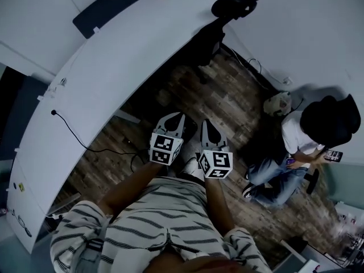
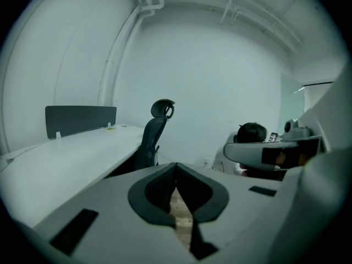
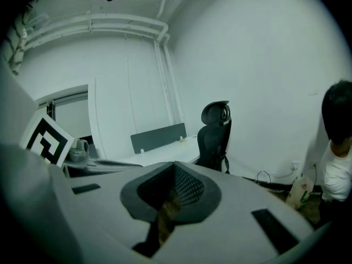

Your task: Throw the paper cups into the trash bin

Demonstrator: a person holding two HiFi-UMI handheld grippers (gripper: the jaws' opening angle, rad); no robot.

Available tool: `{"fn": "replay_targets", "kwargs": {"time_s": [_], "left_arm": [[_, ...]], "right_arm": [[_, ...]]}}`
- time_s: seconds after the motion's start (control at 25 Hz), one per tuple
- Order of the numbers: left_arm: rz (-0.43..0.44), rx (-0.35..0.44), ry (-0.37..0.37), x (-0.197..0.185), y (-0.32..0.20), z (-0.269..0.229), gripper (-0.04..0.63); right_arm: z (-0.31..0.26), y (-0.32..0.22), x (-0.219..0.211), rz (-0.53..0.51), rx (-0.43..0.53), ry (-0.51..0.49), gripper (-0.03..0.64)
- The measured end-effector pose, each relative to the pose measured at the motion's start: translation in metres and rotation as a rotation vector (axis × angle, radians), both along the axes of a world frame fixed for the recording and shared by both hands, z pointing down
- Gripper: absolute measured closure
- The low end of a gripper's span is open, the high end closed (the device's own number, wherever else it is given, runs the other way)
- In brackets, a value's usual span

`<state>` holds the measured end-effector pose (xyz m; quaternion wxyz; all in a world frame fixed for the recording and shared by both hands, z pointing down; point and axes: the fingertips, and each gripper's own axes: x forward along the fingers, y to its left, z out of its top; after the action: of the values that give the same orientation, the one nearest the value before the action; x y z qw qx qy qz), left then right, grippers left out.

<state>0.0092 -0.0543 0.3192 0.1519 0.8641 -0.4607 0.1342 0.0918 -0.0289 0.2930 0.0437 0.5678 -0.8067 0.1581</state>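
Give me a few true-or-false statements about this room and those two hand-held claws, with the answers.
1. The left gripper and right gripper are both shut and empty. True.
2. A black office chair stands at the white desk. True.
3. A paper cup stands on that desk. False: no cup shows there.
4. A second person crouches on the floor. True.
5. The floor is blue carpet. False: it is wood planking.

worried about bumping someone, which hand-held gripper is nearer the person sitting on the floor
The right hand-held gripper. It is on the side of the person at the head view's right, while the left hand-held gripper is on the desk side.
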Motion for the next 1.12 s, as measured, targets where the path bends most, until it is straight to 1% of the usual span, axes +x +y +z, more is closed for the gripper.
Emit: {"fn": "replay_targets", "kwargs": {"time_s": [0.56, 0.76, 1.12], "left_arm": [[0.012, 0.076, 0.041, -0.002, 0.011, -0.040, 0.571], [0.009, 0.122, 0.039, -0.003, 0.005, -0.056, 0.571], [0.007, 0.169, 0.036, -0.006, 0.002, -0.065, 0.571]], "right_arm": [[-0.037, 0.001, -0.008, -0.051, 0.078, 0.032, 0.606], [-0.042, -0.004, -0.006, -0.059, 0.099, 0.035, 0.606], [-0.056, -0.009, -0.007, -0.060, 0.158, 0.033, 0.606]]}}
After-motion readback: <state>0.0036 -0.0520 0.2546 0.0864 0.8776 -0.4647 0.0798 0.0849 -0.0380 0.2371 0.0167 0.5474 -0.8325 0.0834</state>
